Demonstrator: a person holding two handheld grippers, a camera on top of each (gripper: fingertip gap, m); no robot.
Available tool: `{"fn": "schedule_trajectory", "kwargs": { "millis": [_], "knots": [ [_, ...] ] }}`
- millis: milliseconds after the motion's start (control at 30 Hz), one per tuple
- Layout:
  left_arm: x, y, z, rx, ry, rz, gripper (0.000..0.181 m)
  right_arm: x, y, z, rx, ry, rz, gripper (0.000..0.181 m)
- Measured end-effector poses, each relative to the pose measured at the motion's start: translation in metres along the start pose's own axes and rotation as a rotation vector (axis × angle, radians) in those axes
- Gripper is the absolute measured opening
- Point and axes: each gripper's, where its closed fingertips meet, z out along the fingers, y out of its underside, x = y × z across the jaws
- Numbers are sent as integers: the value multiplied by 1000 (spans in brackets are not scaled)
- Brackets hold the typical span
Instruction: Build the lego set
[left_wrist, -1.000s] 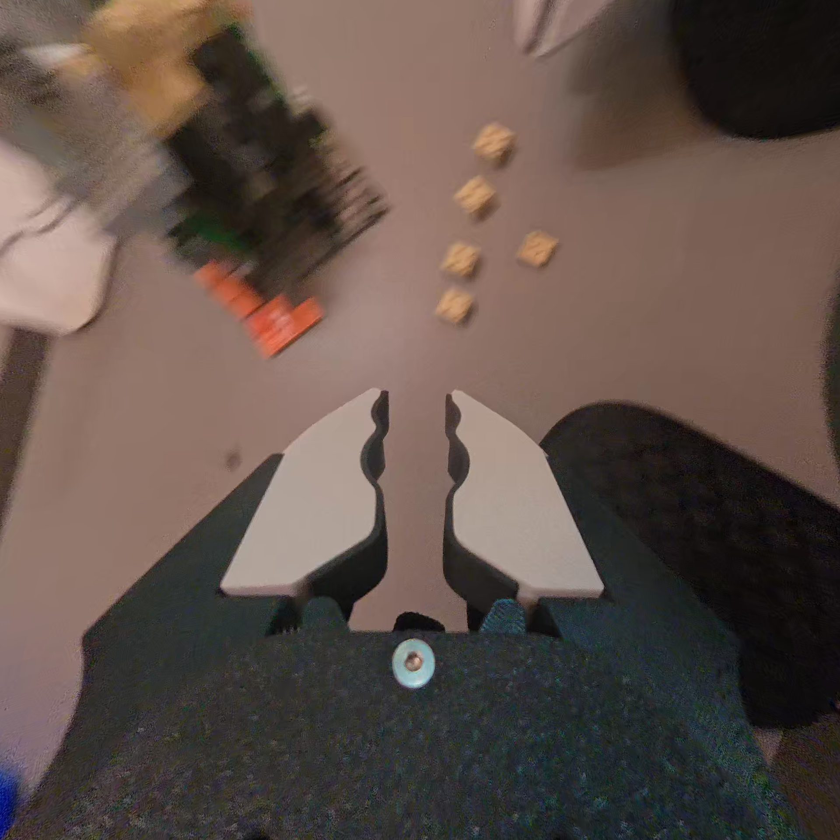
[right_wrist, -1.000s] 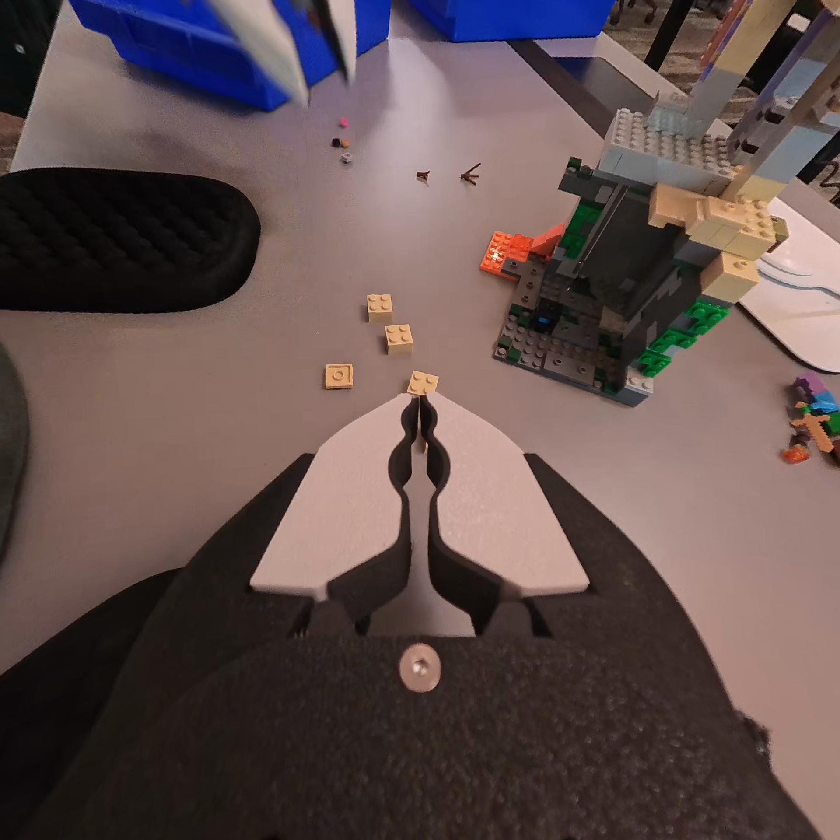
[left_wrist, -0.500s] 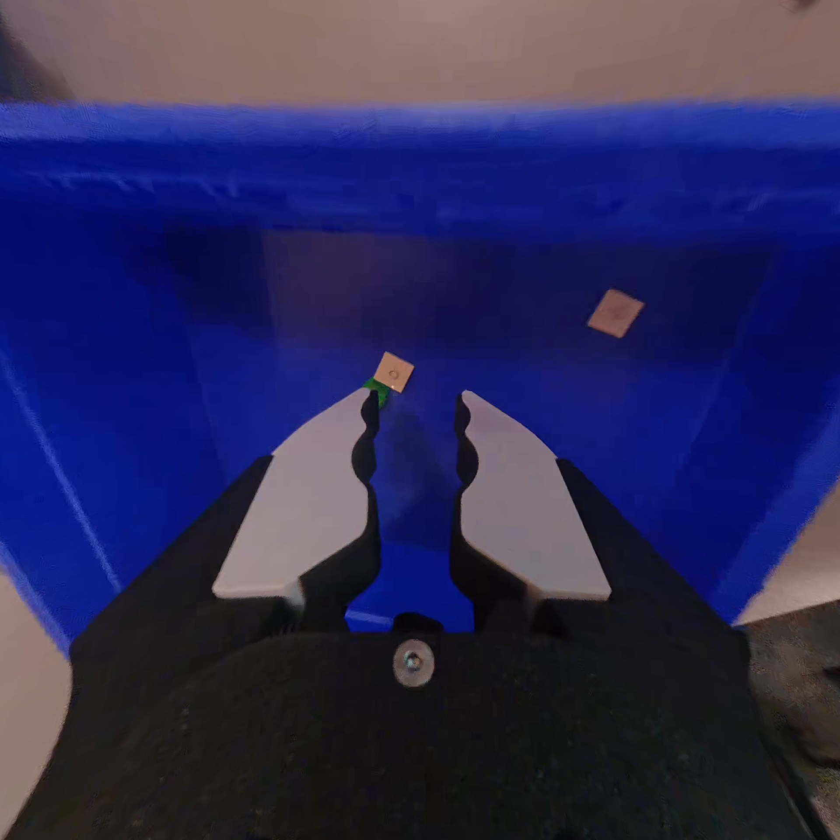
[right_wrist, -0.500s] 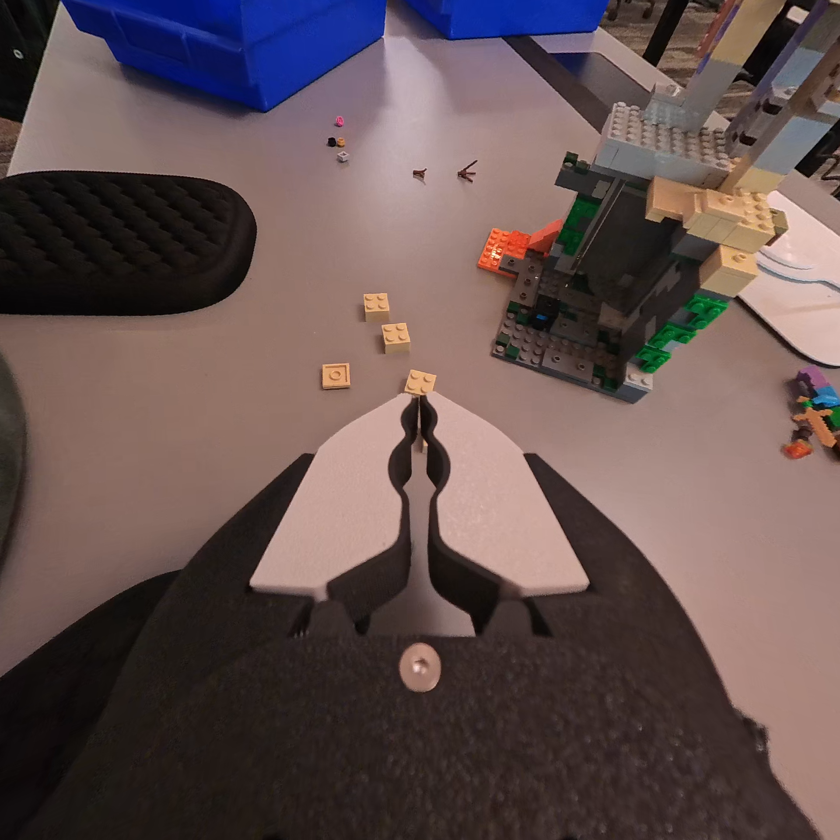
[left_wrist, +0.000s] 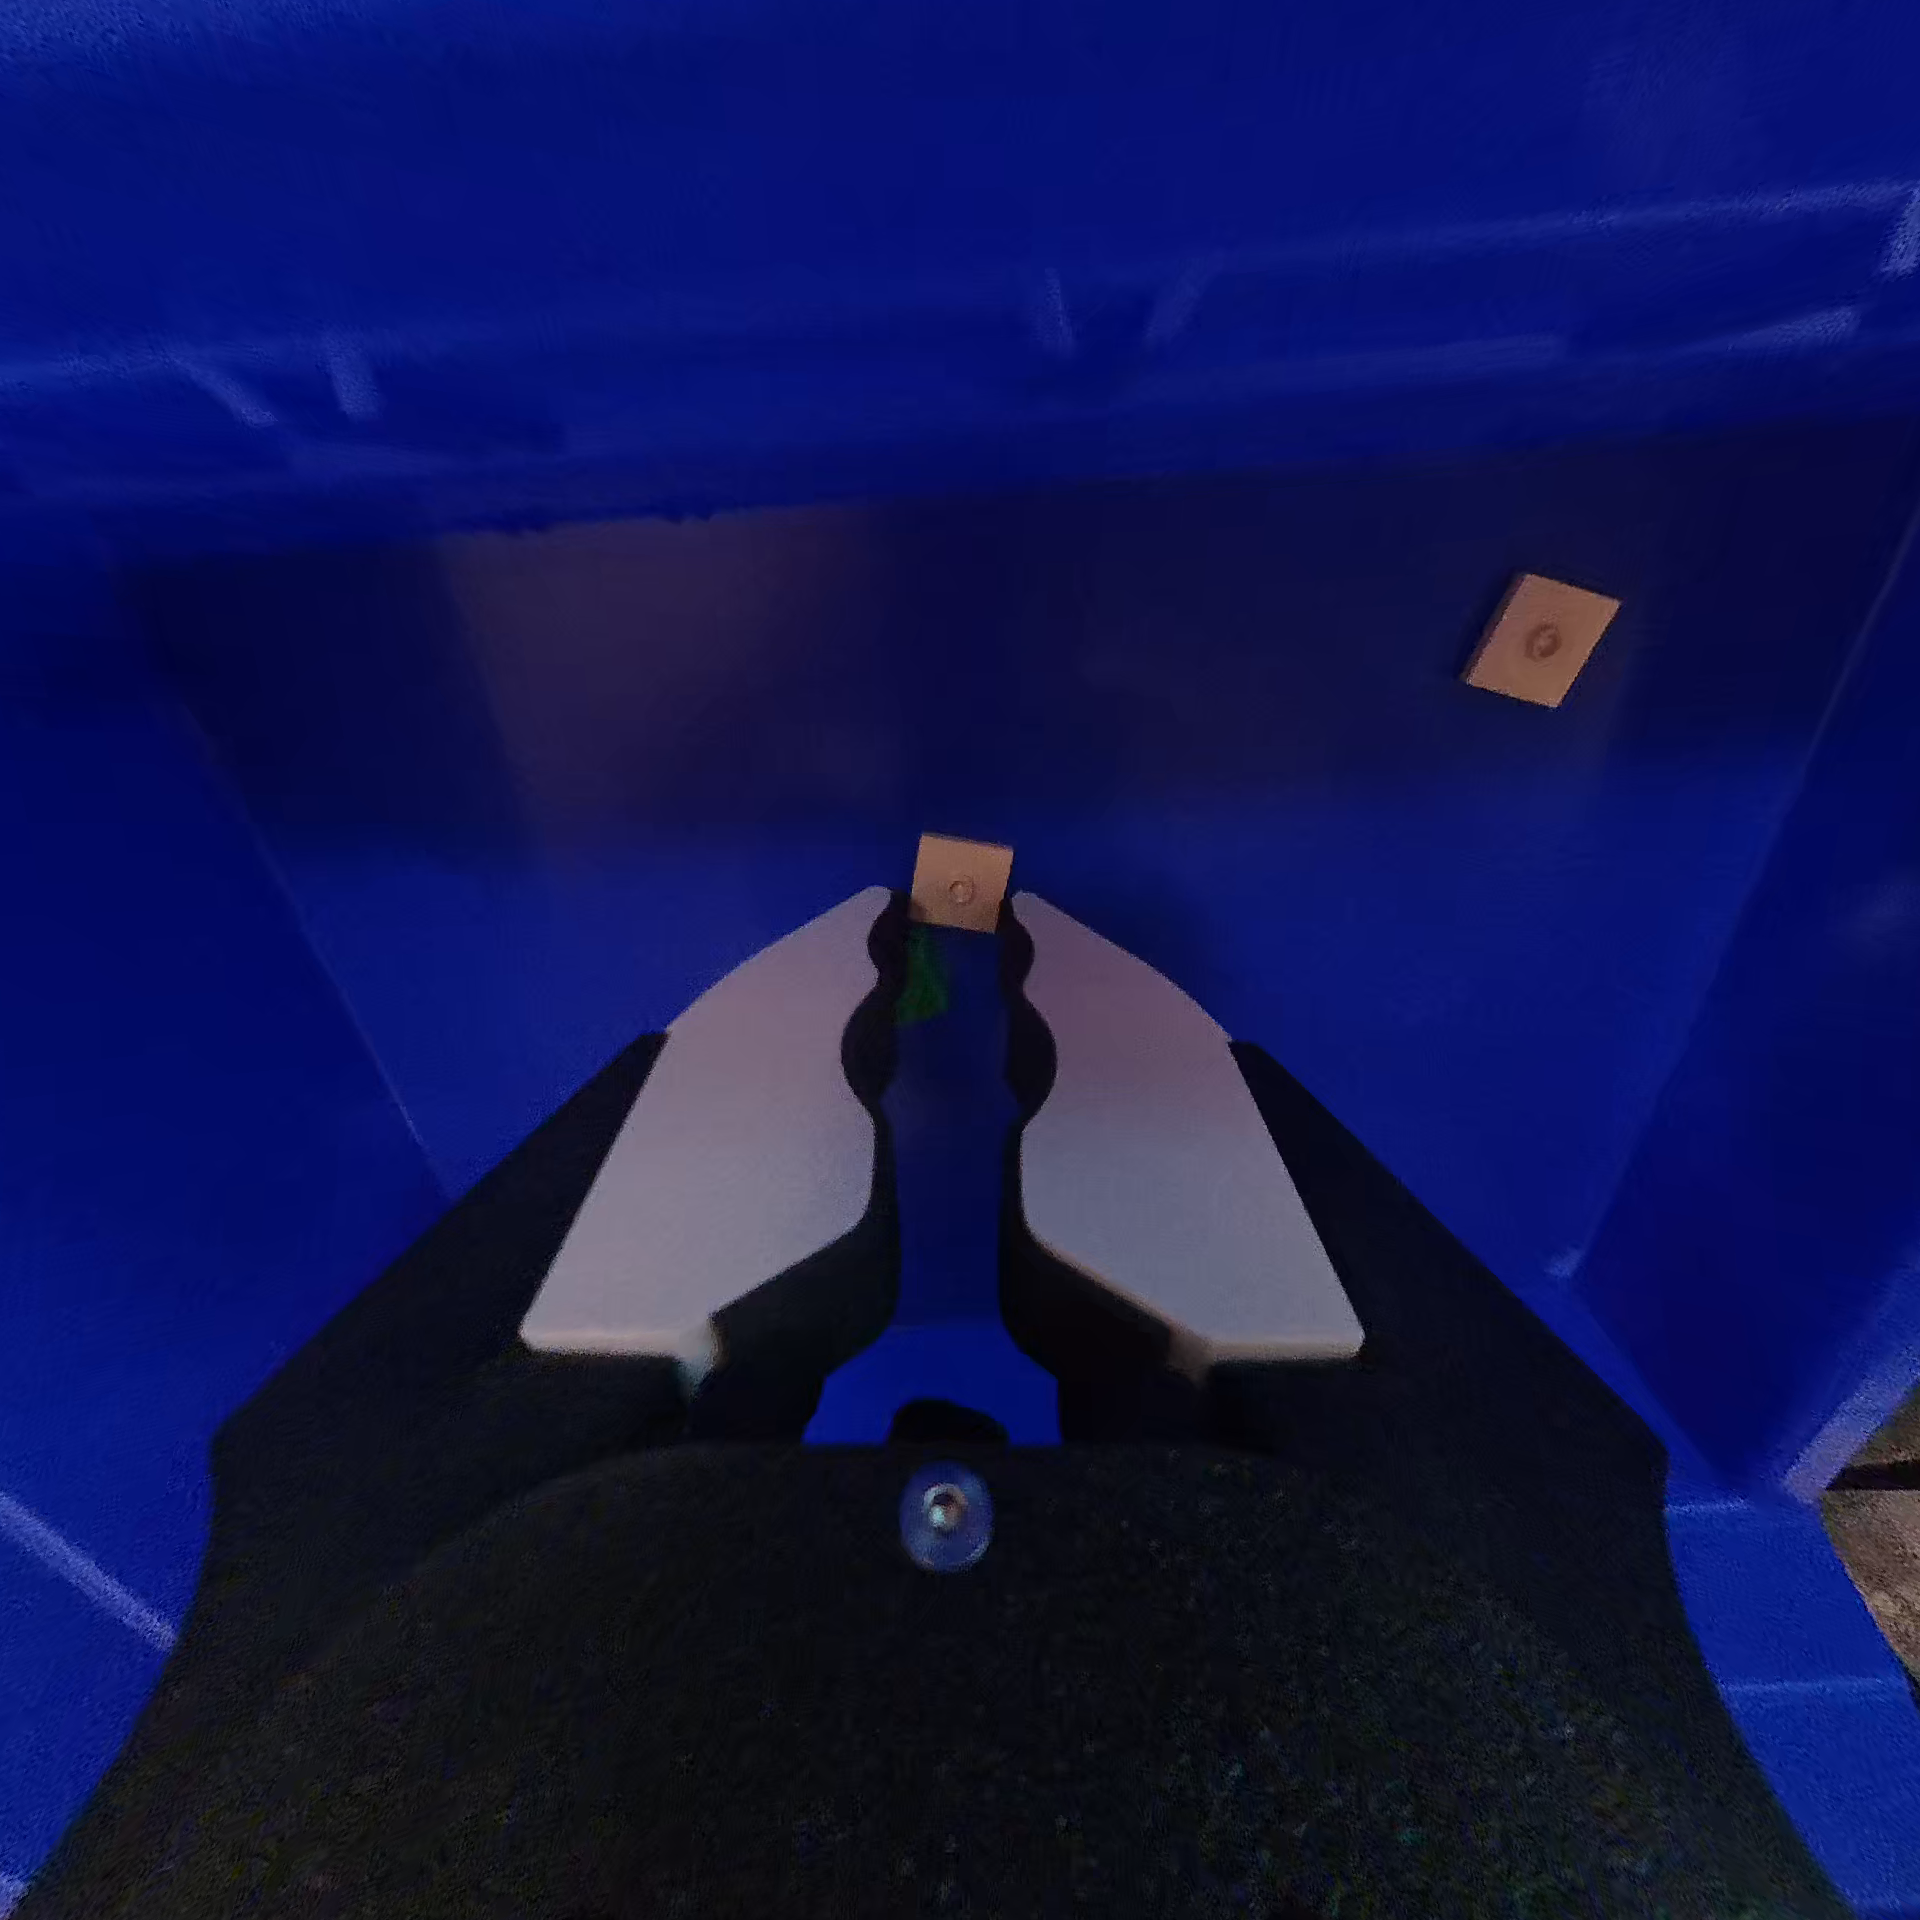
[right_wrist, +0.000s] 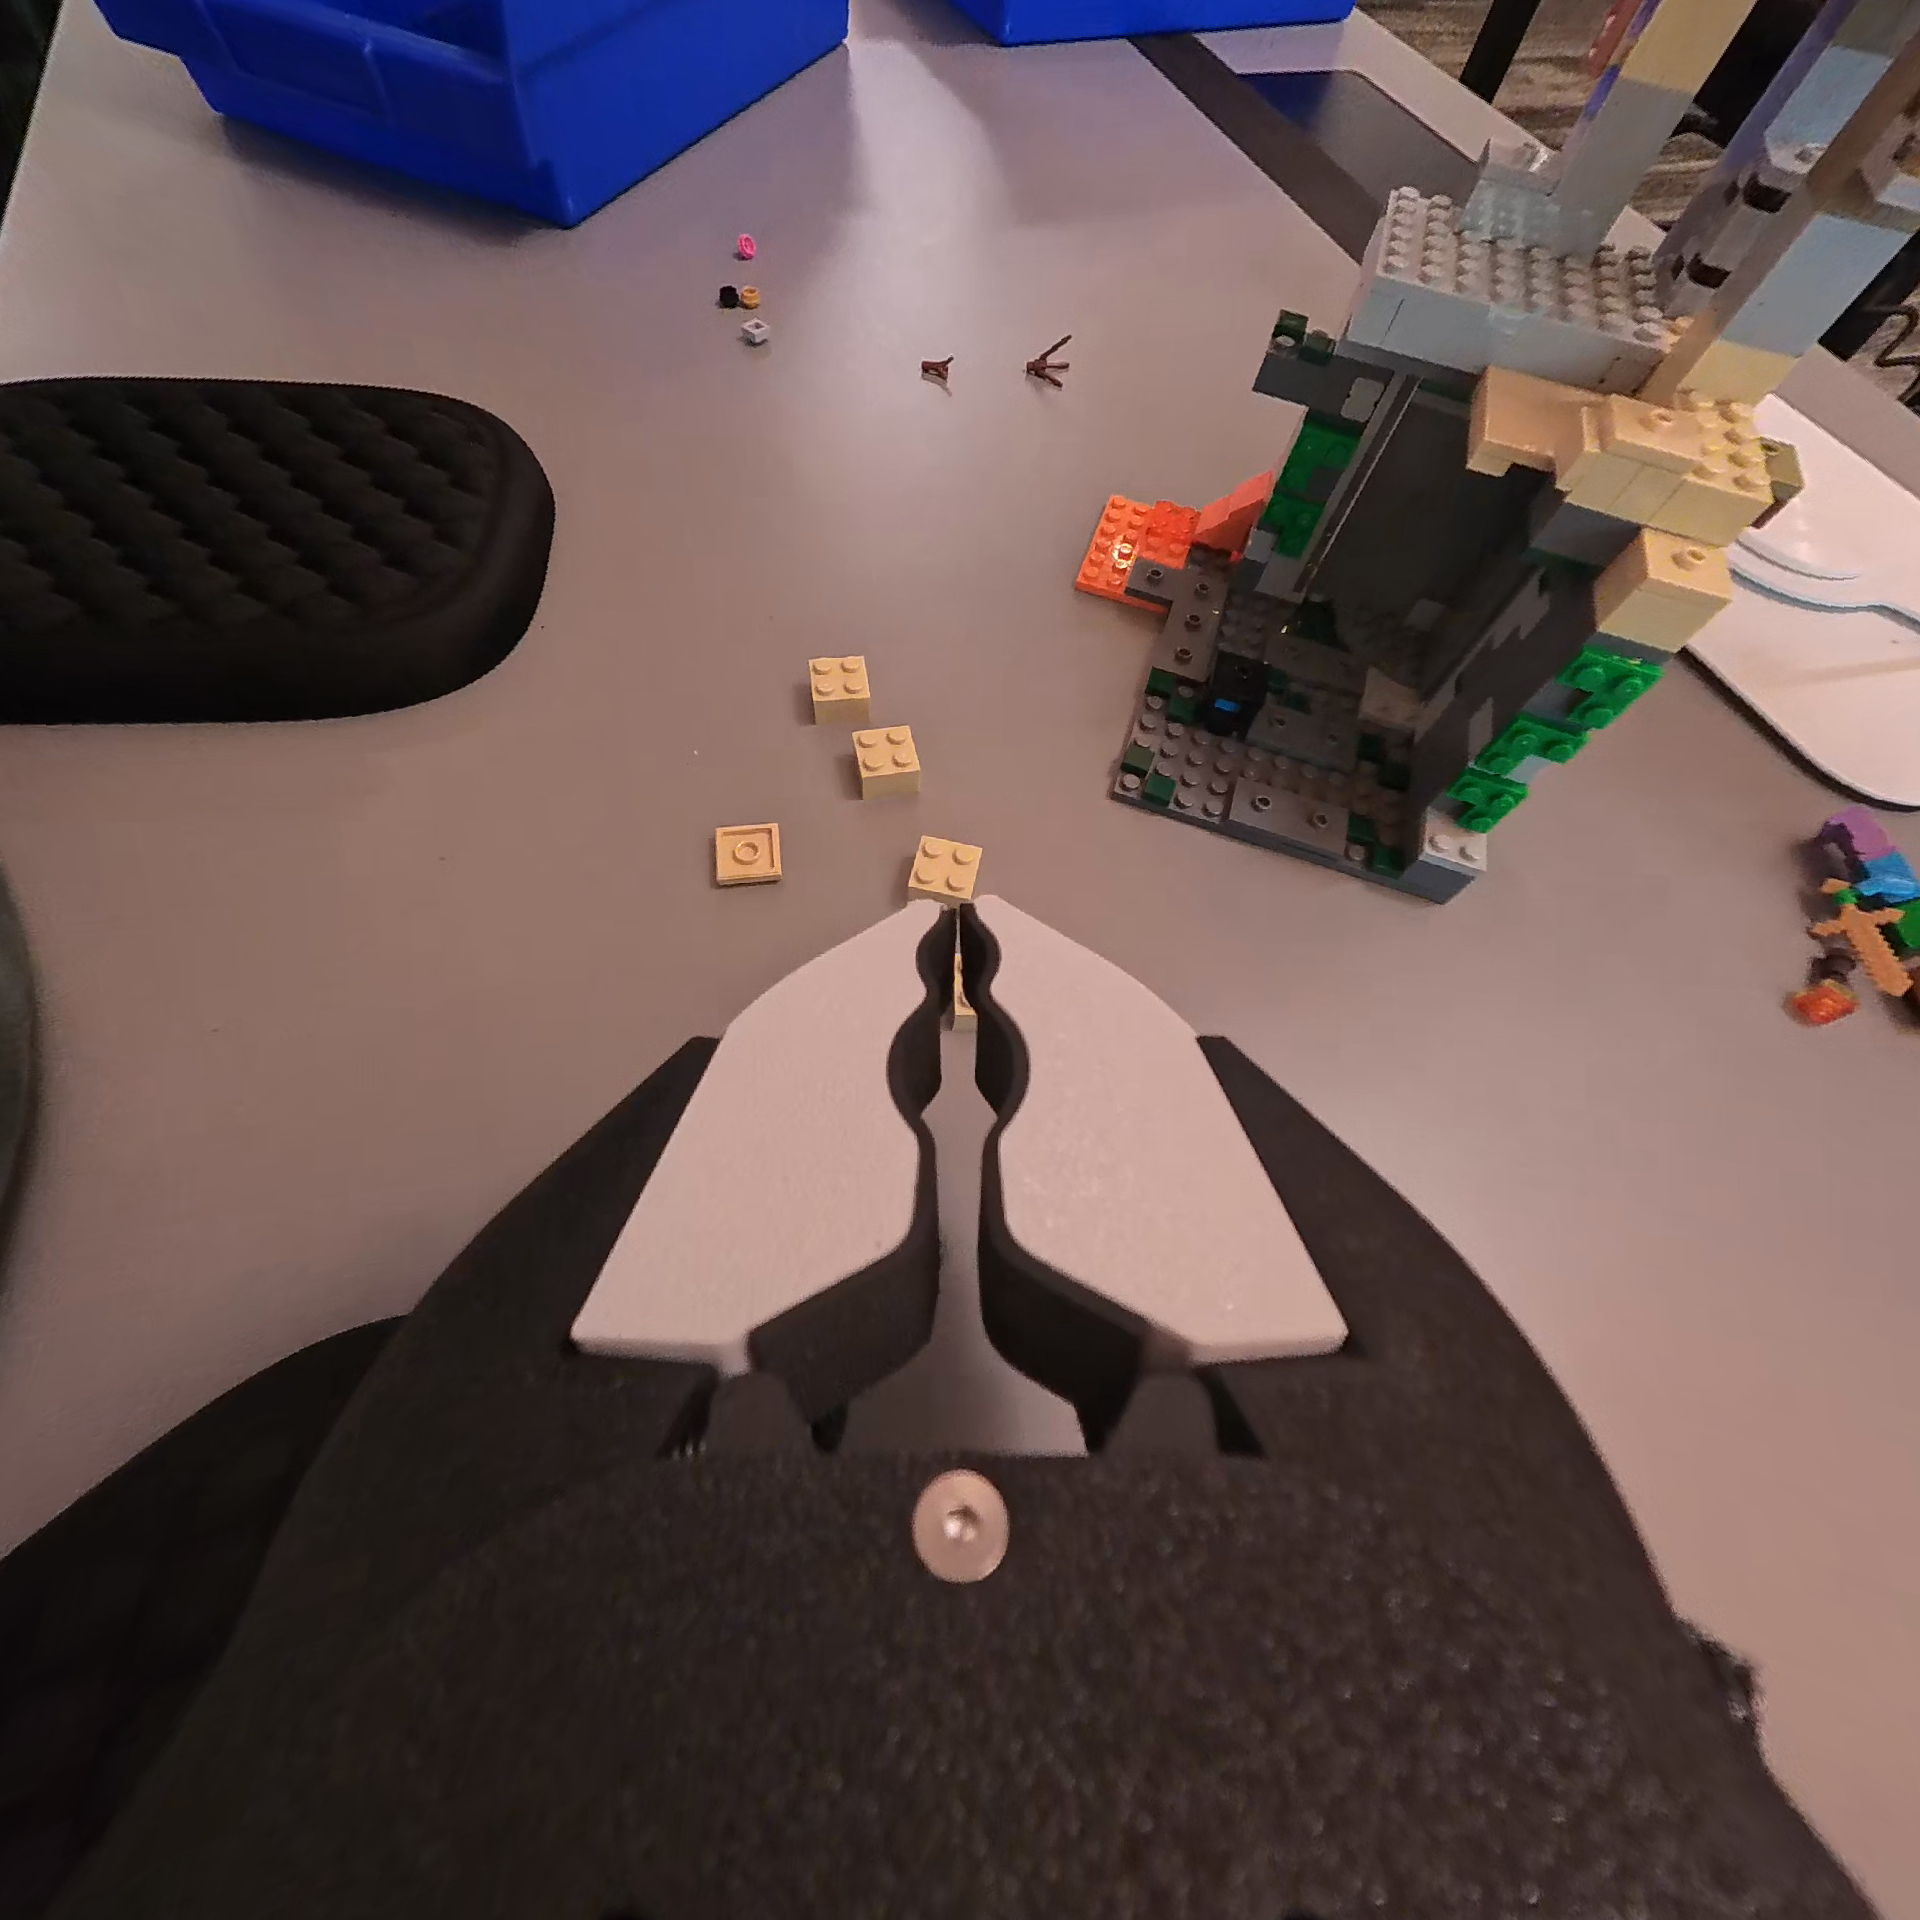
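My left gripper (left_wrist: 958, 902) is down inside a blue bin (left_wrist: 312, 831). Its fingertips are closed on the sides of a tan square tile (left_wrist: 961, 881). A small green piece (left_wrist: 921, 982) lies under the jaws. A second tan tile (left_wrist: 1543, 641) lies at the bin's right. My right gripper (right_wrist: 954, 912) is shut and empty above the grey table. A tan 2x2 brick (right_wrist: 945, 868) lies just past its tips, and another tan piece (right_wrist: 962, 1006) shows through the gap. The part-built lego model (right_wrist: 1455, 603) stands to the right.
Two more tan bricks (right_wrist: 837, 688) (right_wrist: 886, 761) and a tan tile (right_wrist: 747, 855) lie ahead. A black pad (right_wrist: 239, 551) is at left, blue bins (right_wrist: 499, 83) at the back. Tiny parts (right_wrist: 750, 296) and a small figure (right_wrist: 1870, 925) lie about. Tip to tip, the grippers are about 55 centimetres apart. From my right tips it is roughly 6 centimetres to the tan 2x2 brick (right_wrist: 945, 868); from my left, 50 centimetres.
My left gripper swung from over the table into the blue bin, then moved onto the tan tile and narrowed its jaws around it. The right gripper has stayed still and shut.
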Motion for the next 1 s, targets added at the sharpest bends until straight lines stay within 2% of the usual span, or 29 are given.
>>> {"fn": "schedule_trajectory", "kwargs": {
  "millis": [133, 233, 400, 500, 567, 667, 767, 867, 1000],
  "knots": [
    [18, -6, -8, 19, 17, 13, 17, 0, -1, -1, -1, 0, -8, 0],
    [40, -26, -38, 117, -37, 64, 16, 1, -1, -2, -1, 2, -10, 0],
    [109, -81, -109, 295, -134, 206, 16, 3, -3, -2, 4, 15, -17, 0],
    [166, -126, -120, 360, -154, 349, 16, 8, -1, -4, -9, 60, -17, 0],
    [200, -157, -115, 394, -161, 420, 16, 19, 5, -7, -42, 141, -7, 0],
    [245, -199, -96, 446, -87, 465, 16, 37, 12, -19, -54, 260, 36, 0],
    [272, -231, -69, 450, -30, 496, 16, 49, 14, -34, -24, 322, 130, 0],
    [286, -260, -45, 448, 10, 483, 16, 67, 12, -55, 61, 454, 206, 0],
    [300, -287, -14, 427, 8, 477, 15, 97, -2, -101, 275, 701, 253, 0]
  ]
}}
